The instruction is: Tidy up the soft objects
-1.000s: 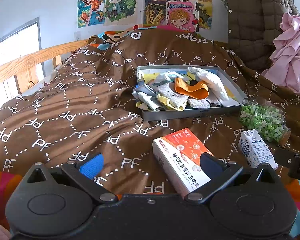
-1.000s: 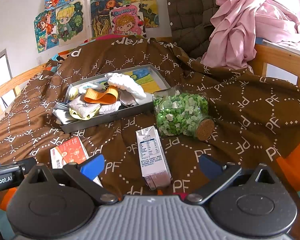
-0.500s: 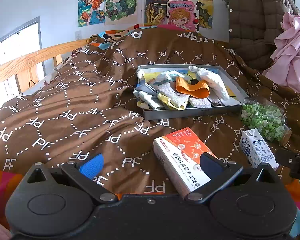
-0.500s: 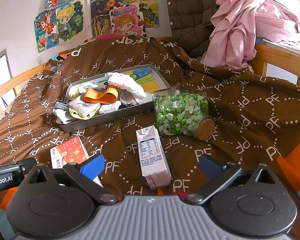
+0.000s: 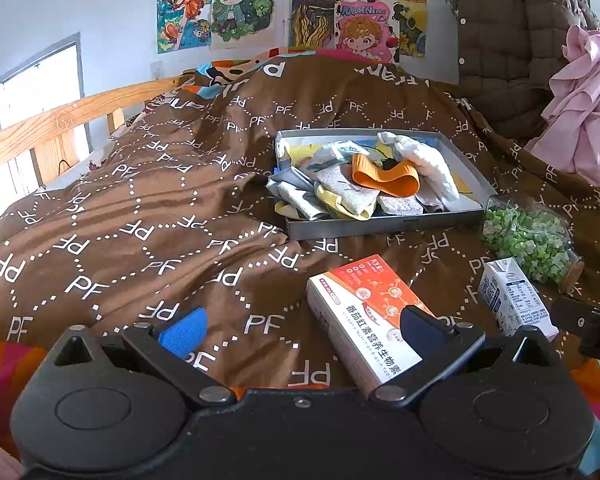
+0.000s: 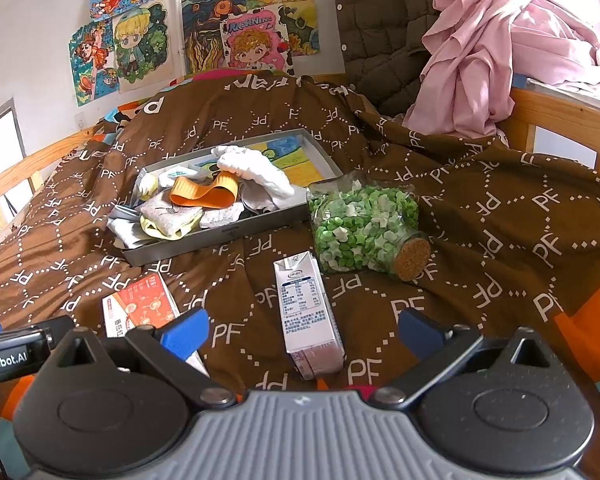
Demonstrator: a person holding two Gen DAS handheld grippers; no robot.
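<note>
Your soft things (image 5: pixel 364 184) lie piled in the tray (image 5: pixel 384 225); both grippers' (image 5: pixel 300 322) (image 6: pixel 300 326) fingers are wide open, holding nothing.

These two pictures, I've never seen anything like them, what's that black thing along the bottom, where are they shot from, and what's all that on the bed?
The black shape is a handheld gripper: a person carries one in each hand, with a wide-angle camera looking out along its two blue-tipped fingers. One picture comes from the left gripper, the other from the right gripper. Both stand open and hold nothing. On the brown bedspread lie a grey tray heaped with soft cloth pieces and an orange band, a jar of green and white bits on its side, a milk carton and an orange-and-white box.
</note>
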